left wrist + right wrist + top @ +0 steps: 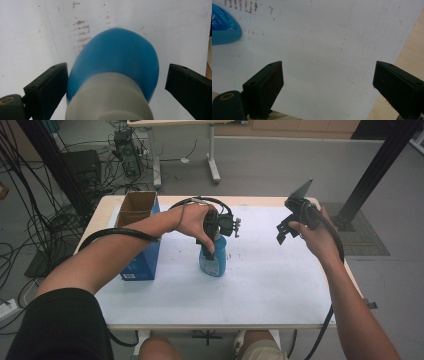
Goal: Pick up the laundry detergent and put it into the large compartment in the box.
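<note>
**Blue bottle between open fingers**

At the left of the worktop [280, 310] stands a blue box [142, 247] with its brown flaps open at the top. It sits on the big white sheet [270, 270] that covers most of the worktop.

Near the middle stands the blue bottle [213, 260] with a white cap [110, 100]. The left gripper [216, 234] hangs over it from above. In the left gripper view its black fingers [48, 88] are spread wide, one on each side of the bottle. The left one is very close to the bottle; the right one is clearly apart from it.

To the right, the right gripper [286, 231] is held up in the air, well apart from the bottle. Its fingers [265, 85] are spread wide too and hold nothing.
</note>
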The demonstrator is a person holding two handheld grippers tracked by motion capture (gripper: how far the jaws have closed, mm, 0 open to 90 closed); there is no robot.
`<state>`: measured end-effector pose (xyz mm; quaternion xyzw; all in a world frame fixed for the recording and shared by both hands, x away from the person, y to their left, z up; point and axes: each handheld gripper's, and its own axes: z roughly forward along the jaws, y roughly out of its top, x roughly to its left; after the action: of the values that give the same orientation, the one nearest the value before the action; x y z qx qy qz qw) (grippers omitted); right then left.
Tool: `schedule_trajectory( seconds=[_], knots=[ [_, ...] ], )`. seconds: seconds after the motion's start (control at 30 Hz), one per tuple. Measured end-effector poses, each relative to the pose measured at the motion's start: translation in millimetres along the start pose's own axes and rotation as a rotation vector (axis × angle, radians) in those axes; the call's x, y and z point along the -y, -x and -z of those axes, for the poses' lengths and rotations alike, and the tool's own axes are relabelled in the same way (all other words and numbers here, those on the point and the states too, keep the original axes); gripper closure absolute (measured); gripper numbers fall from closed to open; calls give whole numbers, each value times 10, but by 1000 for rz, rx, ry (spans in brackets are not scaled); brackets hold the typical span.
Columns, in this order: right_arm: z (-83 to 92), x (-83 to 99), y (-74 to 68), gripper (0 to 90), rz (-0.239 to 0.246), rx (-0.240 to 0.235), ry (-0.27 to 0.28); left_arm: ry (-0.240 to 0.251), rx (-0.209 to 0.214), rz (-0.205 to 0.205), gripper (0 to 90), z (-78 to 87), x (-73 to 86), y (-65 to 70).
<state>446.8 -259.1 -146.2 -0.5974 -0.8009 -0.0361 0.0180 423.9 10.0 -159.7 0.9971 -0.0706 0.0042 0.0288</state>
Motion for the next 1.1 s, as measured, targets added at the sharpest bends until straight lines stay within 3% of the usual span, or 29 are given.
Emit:
schedule_trajectory(
  seconds=[1.1],
  knots=[
    [-10,-34,-19,92,6,1,-5,6,-16,9,58,-9,21,0]
  ],
)
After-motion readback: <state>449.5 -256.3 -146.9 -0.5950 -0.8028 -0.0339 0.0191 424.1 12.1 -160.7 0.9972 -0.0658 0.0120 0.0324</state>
